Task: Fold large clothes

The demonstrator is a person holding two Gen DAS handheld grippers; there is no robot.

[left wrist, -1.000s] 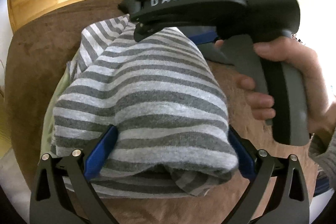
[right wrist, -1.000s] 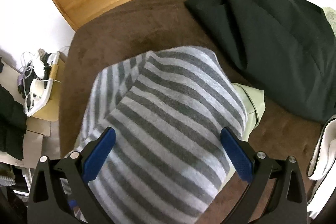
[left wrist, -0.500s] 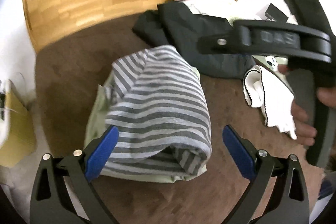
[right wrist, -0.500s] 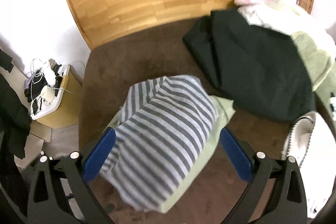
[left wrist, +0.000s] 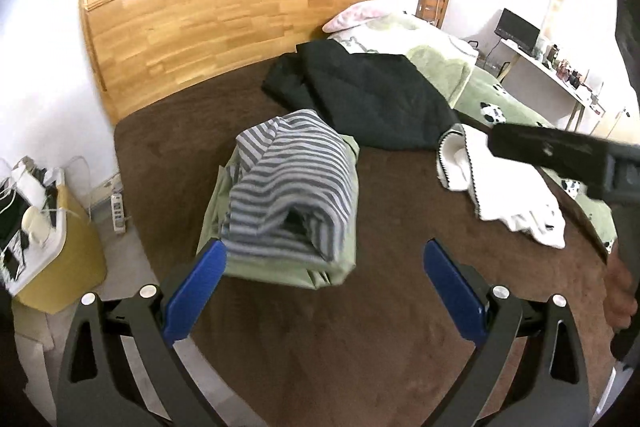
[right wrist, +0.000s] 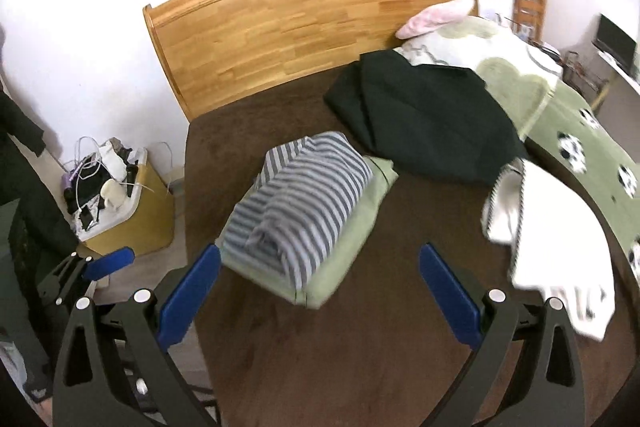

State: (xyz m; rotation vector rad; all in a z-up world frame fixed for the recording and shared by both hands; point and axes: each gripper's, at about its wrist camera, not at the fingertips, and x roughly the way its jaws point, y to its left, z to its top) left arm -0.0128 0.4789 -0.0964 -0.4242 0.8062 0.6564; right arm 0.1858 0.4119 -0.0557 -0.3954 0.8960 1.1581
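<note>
A folded grey-and-white striped garment point(left wrist: 294, 183) lies on top of a folded pale green garment point(left wrist: 280, 267) on the brown bed cover point(left wrist: 360, 339). The stack also shows in the right wrist view, striped garment point(right wrist: 304, 203) on green garment point(right wrist: 352, 247). My left gripper point(left wrist: 324, 291) is open and empty, held back above the bed, short of the stack. My right gripper point(right wrist: 320, 291) is open and empty, also held back from the stack. The right gripper's body point(left wrist: 568, 155) shows at the right of the left wrist view.
A black garment point(right wrist: 424, 123) lies behind the stack, a white garment point(right wrist: 552, 227) to its right. A green patterned blanket point(right wrist: 580, 131) and pillows lie at far right. A wooden headboard point(right wrist: 312, 27) stands behind. A yellow bin with cables point(right wrist: 120, 211) stands left of the bed.
Both grippers have pulled back and up from the striped garment. One second ago their fingers were at its sides; now they are clear of the stack.
</note>
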